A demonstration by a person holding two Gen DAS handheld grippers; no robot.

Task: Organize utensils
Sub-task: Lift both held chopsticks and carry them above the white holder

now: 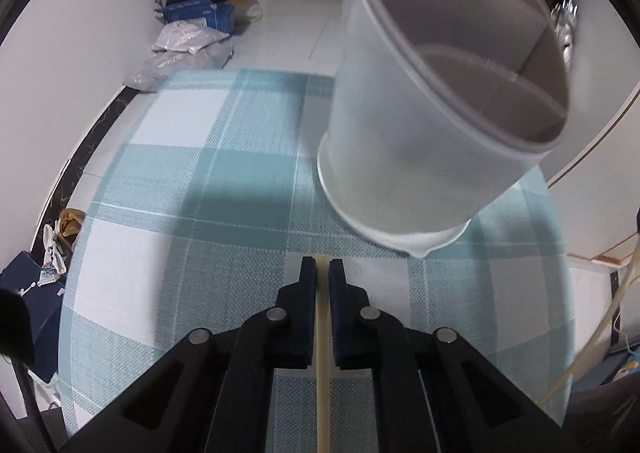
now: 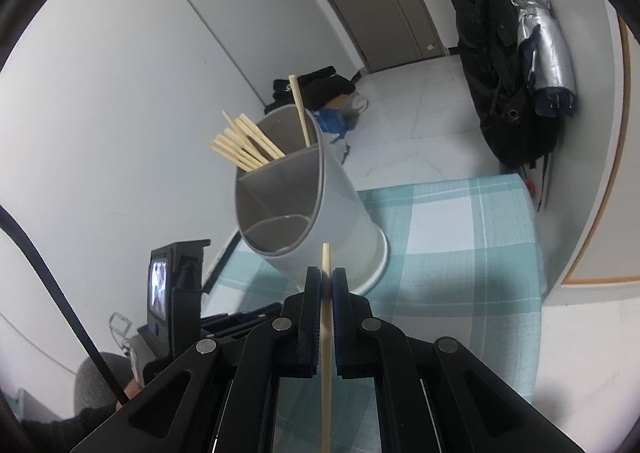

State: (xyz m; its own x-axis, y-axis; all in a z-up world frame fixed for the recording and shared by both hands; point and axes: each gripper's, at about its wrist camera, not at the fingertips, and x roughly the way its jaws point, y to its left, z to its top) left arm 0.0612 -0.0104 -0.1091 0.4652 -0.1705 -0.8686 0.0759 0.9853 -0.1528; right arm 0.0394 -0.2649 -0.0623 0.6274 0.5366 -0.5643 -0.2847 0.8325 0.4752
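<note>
A pale grey utensil holder (image 1: 400,141) with inner dividers stands on the teal plaid tablecloth (image 1: 224,181), just beyond my left gripper (image 1: 322,267). That gripper is shut on a single wooden chopstick (image 1: 322,353), which runs back between its pads. In the right wrist view the same holder (image 2: 340,205) shows several chopsticks (image 2: 244,145) leaning in its far compartment and one chopstick (image 2: 301,117) standing apart. My right gripper (image 2: 326,275) is shut on another chopstick (image 2: 326,365), whose tip pokes out toward the holder's near, empty compartment.
A black device with a small screen (image 2: 160,285) sits left of the holder. Bags, a blue box (image 1: 200,13) and dark clothes lie on the floor past the table's far edge. A black coat (image 2: 500,53) and a silver umbrella (image 2: 540,33) hang at right.
</note>
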